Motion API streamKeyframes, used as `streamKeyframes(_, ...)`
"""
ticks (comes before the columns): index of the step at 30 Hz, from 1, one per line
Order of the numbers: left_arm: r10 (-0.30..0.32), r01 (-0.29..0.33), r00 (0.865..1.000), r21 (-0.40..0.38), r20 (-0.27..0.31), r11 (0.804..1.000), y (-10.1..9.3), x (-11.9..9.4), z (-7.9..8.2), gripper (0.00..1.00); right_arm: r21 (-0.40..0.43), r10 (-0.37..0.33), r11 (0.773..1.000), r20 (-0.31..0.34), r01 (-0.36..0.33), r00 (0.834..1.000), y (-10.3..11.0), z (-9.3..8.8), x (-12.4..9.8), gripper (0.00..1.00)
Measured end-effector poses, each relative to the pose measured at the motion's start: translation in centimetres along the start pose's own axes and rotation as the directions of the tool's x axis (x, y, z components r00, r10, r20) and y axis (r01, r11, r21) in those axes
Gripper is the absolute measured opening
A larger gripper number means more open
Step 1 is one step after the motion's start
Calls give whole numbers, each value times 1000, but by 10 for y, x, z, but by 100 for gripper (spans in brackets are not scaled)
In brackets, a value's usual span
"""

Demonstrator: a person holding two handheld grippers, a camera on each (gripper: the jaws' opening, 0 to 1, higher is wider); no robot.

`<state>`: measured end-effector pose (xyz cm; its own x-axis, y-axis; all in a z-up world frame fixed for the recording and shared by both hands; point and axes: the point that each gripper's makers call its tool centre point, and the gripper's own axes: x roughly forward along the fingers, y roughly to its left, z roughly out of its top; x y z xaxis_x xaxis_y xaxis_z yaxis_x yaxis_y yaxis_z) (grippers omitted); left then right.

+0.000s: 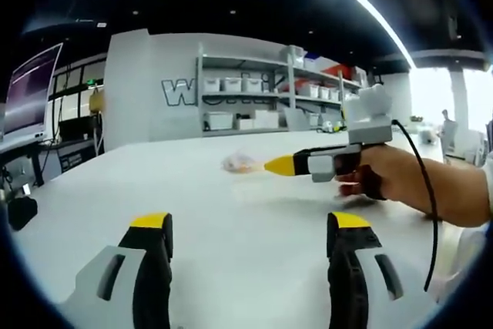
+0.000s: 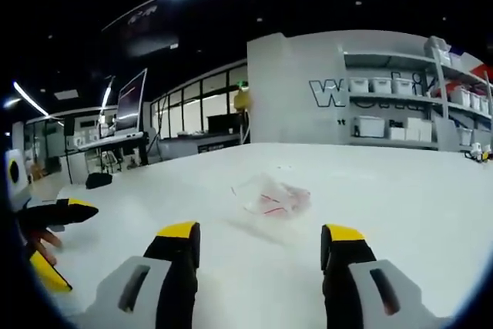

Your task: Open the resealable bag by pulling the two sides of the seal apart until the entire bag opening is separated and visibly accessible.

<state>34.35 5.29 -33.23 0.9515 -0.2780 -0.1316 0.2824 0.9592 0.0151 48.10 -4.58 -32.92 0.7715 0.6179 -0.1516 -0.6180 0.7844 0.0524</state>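
Note:
A small clear resealable bag (image 1: 239, 162) with something orange-pink inside lies flat on the white table (image 1: 115, 182). My left gripper (image 1: 250, 225) stands open low over the table, well short of the bag. A hand (image 1: 389, 179) holds my right gripper (image 1: 279, 165), whose yellow tip points at the bag from the right, just beside it. In the right gripper view the bag (image 2: 271, 194) lies a little ahead of my right gripper (image 2: 262, 233), which is open and holds nothing. My left gripper (image 2: 65, 244) comes in at the left edge, its jaws apart.
Shelves with white bins (image 1: 254, 98) stand against the back wall. A monitor (image 1: 31, 90) and desks are off to the left, with a small dark object (image 2: 98, 180) near the table's far side. A black cable (image 1: 427, 190) hangs from the right gripper.

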Motion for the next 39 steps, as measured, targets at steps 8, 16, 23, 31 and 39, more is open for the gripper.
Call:
streamKeyframes(8,8,-8,1000,-2,-21,1000,0,0,-4,85,5,8,1000,13,-8,1000,2,2,-8,63)
streamKeyframes(16,7,-8,1000,-10,-30,1000,1,1,-6,85,3,7,1000,14,-7,1000,1,1,-8,62)
streamKeyframes(23,13,-13,1000,-12,-24,1000,2,1,-5,85,-1,5,1000,18,-5,1000,2,0,-10,60)
streamKeyframes(31,13,-13,1000,-14,-23,1000,2,0,-5,85,-7,4,1000,17,-4,1000,3,-1,-11,59)
streamKeyframes(39,13,-13,1000,-13,-27,1000,2,0,-6,84,-12,2,1000,28,-1,1000,4,0,-19,58)
